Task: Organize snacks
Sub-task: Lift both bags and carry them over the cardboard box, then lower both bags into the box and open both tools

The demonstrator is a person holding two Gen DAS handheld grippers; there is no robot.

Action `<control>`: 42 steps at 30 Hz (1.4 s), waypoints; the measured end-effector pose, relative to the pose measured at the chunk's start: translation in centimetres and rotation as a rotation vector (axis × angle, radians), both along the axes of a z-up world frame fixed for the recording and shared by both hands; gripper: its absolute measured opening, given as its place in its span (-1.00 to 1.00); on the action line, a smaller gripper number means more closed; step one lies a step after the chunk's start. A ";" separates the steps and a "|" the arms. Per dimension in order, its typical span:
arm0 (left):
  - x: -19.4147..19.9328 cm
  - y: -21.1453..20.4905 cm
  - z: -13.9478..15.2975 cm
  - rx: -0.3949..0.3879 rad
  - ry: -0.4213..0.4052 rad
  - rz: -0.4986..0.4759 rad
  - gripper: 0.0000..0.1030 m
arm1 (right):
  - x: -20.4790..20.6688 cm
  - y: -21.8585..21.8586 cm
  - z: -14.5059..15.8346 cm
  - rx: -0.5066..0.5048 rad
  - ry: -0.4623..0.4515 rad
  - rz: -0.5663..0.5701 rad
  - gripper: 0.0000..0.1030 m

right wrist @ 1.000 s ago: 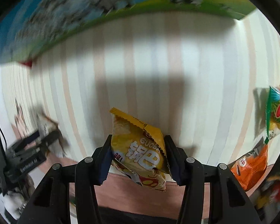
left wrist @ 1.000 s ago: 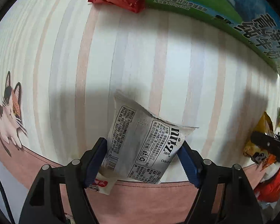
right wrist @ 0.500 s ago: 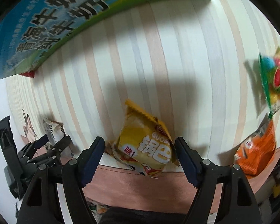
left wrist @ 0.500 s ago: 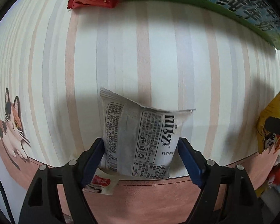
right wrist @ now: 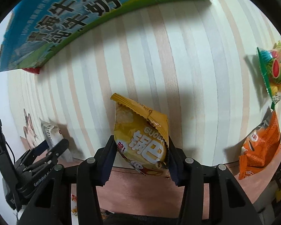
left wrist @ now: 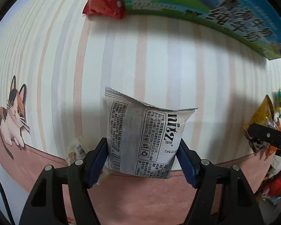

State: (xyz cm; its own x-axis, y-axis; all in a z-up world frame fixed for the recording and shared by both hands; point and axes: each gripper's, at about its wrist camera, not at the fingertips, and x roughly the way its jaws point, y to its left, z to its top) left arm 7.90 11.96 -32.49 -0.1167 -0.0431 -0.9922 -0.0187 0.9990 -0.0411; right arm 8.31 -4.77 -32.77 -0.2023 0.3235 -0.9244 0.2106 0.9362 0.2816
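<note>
Over the striped tablecloth (left wrist: 159,71), the left gripper (left wrist: 142,159) clamps a silver-grey snack packet (left wrist: 146,136) between its blue pads, the packet standing upright with its printed back toward the camera. Behind its left pad lies a small pale packet (left wrist: 75,150). Across the cloth, the right gripper (right wrist: 140,161) pinches a yellow chip bag (right wrist: 140,136), tilted, its crimped top pointing up and left. A red packet (left wrist: 105,5) lies against the green-and-blue milk carton box (right wrist: 65,18) at the far edge. An orange packet (right wrist: 260,146) and a bag of fruit candies (right wrist: 275,71) lie to the right, apart from both grippers.
</note>
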 end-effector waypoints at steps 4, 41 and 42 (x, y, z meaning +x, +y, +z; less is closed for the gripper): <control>-0.9 -1.3 2.6 -0.039 -0.038 0.006 0.34 | 0.1 -0.3 2.2 0.027 -0.037 0.016 0.00; 22.9 -1.5 12.5 -0.028 -0.125 -0.075 0.35 | 20.5 -7.5 11.7 -0.095 -0.147 0.074 -0.02; 23.0 -1.5 12.2 -0.025 -0.119 -0.077 0.35 | 20.5 -7.5 11.4 -0.094 -0.137 0.073 0.01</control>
